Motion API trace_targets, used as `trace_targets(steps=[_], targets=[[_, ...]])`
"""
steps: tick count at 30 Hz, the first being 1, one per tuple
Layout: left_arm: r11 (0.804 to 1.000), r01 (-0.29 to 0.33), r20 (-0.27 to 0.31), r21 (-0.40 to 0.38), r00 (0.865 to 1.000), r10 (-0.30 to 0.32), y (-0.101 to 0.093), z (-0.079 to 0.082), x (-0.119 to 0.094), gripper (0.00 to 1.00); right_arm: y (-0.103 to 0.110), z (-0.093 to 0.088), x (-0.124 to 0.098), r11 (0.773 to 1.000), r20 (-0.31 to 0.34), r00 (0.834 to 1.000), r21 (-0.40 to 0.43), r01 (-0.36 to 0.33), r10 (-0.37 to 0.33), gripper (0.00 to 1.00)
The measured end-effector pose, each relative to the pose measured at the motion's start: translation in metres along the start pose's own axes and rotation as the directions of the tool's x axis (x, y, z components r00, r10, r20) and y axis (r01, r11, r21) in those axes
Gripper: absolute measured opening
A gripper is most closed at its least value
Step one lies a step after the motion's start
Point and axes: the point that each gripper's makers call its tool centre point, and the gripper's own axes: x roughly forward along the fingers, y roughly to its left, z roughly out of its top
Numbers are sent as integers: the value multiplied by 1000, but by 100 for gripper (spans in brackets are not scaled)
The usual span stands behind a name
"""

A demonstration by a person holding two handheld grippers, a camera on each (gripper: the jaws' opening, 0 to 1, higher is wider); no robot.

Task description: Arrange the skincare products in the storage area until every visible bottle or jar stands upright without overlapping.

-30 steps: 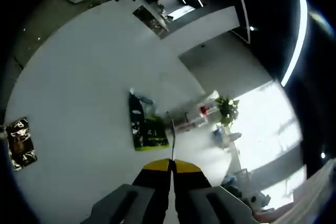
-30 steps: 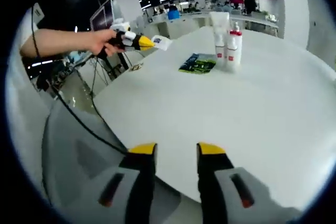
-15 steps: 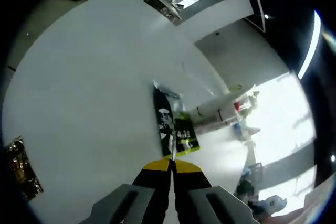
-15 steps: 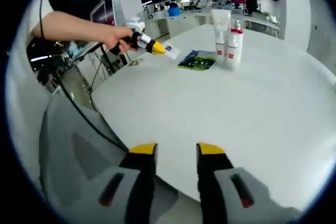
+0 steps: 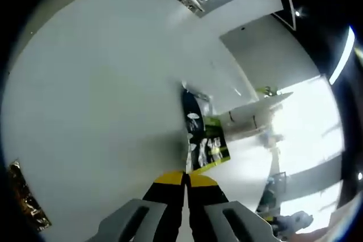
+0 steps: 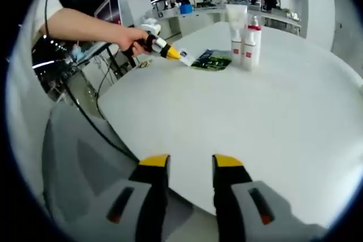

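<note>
- The left gripper (image 5: 185,175) has its yellow-tipped jaws pressed together on a thin white sachet card (image 6: 184,56); in the left gripper view this card (image 5: 187,148) shows edge-on as a thin line.
- In the right gripper view, the left gripper (image 6: 176,55) is held by a person's hand (image 6: 131,40) above the round white table (image 6: 272,117), near its far left edge.
- The flat green and black packet (image 6: 211,60) lies on the table just beyond the card.
- The tall white tube (image 6: 236,26) and the white pump bottle with red label (image 6: 249,42) stand upright (side by side, very close) right of the packet.
- The right gripper (image 6: 190,165) is low over the near table edge, its jaws moderately apart and holding nothing.
</note>
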Motion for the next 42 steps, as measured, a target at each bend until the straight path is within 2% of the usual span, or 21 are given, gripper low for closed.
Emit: trace_targets(steps=[5, 9, 15, 24, 36, 40, 42], targets=[[999, -42, -18, -16, 999, 41, 9, -4, 1, 2, -1, 0, 0, 1000, -1, 1000, 3, 7, -7, 31], [995, -63, -30, -78, 998, 61, 14, -5, 1, 3, -1, 0, 0, 1000, -2, 1000, 3, 7, -7, 31], [991, -99, -37, -95, 995, 96, 20, -7, 2, 4, -1, 0, 0, 1000, -3, 1000, 0, 8, -8, 31], [982, -97, -33, -162, 995, 93, 27, -1, 0, 6, -1, -1, 0, 1000, -5, 1000, -3, 7, -7, 31], [981, -100, -61, -164, 994, 92, 24, -7, -7, 10, 0, -1, 0, 1000, -6, 1000, -10, 4, -4, 31], [982, -126, -33, -143, 992, 123, 25, -1, -16, 17, 0, -1, 0, 1000, -6, 1000, -13, 5, -5, 31], [983, -151, -21, -104, 989, 149, 26, 2, -17, 19, 0, -1, 0, 1000, -6, 1000, -13, 5, -5, 31]])
